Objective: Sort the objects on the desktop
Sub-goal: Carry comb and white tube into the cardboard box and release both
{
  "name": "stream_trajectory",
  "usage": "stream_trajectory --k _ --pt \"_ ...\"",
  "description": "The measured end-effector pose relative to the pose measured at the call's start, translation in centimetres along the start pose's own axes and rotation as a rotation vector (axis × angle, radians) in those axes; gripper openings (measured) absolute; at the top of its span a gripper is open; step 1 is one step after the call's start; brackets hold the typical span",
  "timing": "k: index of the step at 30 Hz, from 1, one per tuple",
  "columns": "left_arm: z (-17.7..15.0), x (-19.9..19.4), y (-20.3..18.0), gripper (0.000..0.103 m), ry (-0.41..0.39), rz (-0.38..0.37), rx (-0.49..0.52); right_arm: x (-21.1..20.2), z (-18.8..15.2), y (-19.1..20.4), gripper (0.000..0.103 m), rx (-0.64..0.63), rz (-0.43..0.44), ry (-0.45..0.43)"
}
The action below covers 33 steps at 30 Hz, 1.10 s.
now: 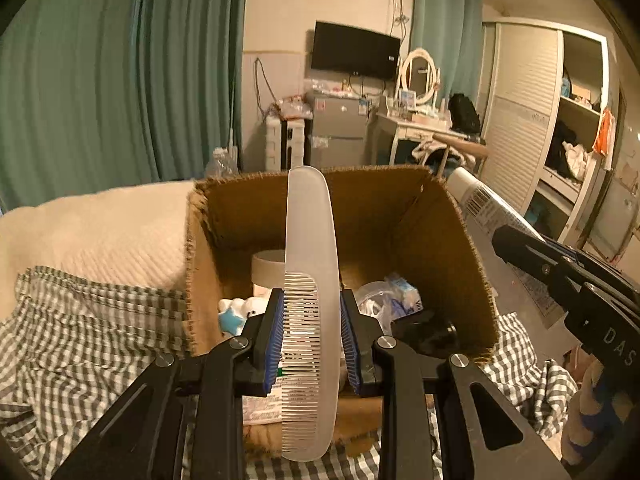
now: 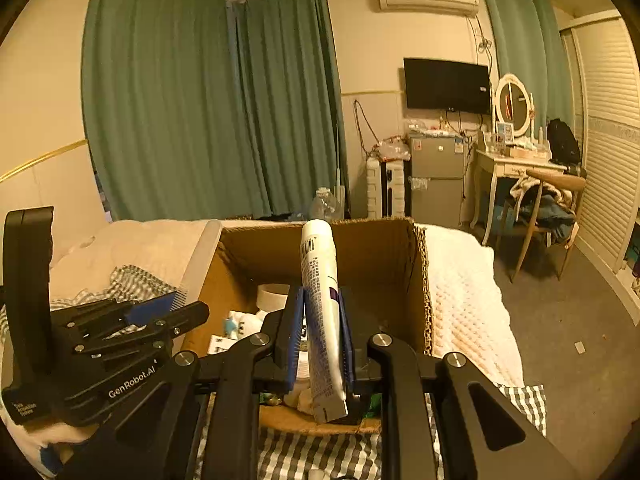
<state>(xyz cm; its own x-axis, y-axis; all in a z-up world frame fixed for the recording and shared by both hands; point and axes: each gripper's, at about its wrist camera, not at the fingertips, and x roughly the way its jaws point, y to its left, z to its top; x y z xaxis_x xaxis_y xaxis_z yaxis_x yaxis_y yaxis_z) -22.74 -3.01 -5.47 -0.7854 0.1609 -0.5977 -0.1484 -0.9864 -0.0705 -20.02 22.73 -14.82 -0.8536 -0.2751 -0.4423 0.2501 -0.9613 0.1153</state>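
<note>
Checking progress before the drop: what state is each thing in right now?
Comb: held upright in left gripper.
Tube: held upright in right gripper.
Cardboard box: open, partly filled.
Tape roll: inside the box.

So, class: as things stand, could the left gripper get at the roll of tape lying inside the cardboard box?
Probably not yet. The left gripper is shut on the comb, so its fingers are occupied. The cardboard box is open-topped and nothing covers the roll of tape, so the way looks free once the comb is released.
</note>
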Motion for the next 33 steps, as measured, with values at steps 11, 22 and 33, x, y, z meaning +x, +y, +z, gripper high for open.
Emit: stream_trajectory --k 11,22,33 --pt "0.6 7.0 0.5 0.027 0.099 -0.007 -0.017 7.6 -1.0 -2.3 0.016 0.033 -0.012 0.137" --pt "0.8 7.3 0.8 0.057 0.115 0.006 -0.044 10.1 -1.4 -3.3 0.018 0.041 -0.038 0.184" --pt "3.4 0.7 1.0 0.073 0.015 0.029 -0.041 4.9 1.4 -2.9 0.030 0.056 -0.060 0.087"
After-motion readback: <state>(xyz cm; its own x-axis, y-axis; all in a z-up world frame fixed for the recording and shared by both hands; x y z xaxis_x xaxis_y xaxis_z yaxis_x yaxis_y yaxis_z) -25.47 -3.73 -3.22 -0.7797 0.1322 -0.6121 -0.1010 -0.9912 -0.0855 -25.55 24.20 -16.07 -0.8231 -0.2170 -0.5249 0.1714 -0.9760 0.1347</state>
